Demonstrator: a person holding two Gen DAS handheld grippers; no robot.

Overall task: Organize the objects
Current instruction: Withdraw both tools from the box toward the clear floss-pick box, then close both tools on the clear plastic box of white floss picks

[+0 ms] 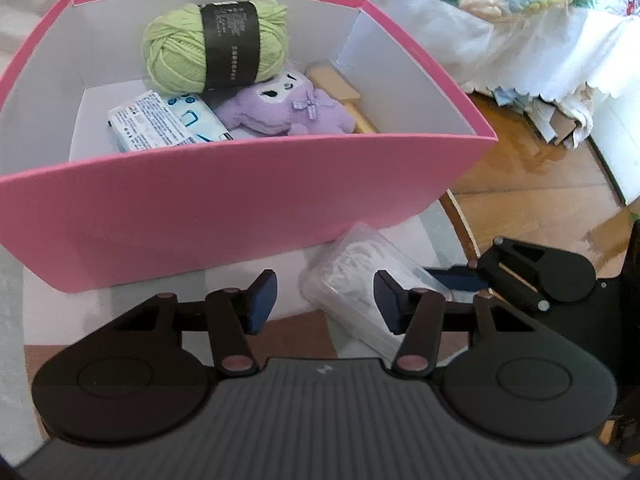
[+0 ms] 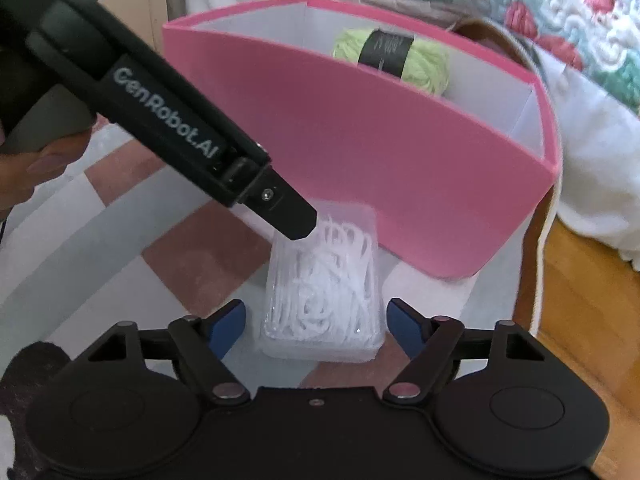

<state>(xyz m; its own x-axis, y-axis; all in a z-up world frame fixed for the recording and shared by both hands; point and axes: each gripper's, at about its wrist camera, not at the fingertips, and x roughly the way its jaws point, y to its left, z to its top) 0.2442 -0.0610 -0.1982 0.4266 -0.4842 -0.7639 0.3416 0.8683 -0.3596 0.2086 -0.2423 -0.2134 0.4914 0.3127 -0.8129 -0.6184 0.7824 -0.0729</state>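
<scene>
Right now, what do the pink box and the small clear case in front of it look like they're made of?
Pink box: probably card or paperboard, matte pink outside, plain white inside, with thin flat walls and folded corners. Clear case: seemingly thin frosted plastic, translucent enough to show the white pieces inside.

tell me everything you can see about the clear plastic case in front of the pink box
The clear plastic case is a small, rounded rectangular container, translucent and closed, packed with tangled white pieces that look like floss picks. It lies flat on the patterned tabletop, just in front of the pink box. The right gripper straddles its near end, pads apart from its sides. A finger of the left gripper hangs at its far corner; contact is unclear.
</scene>
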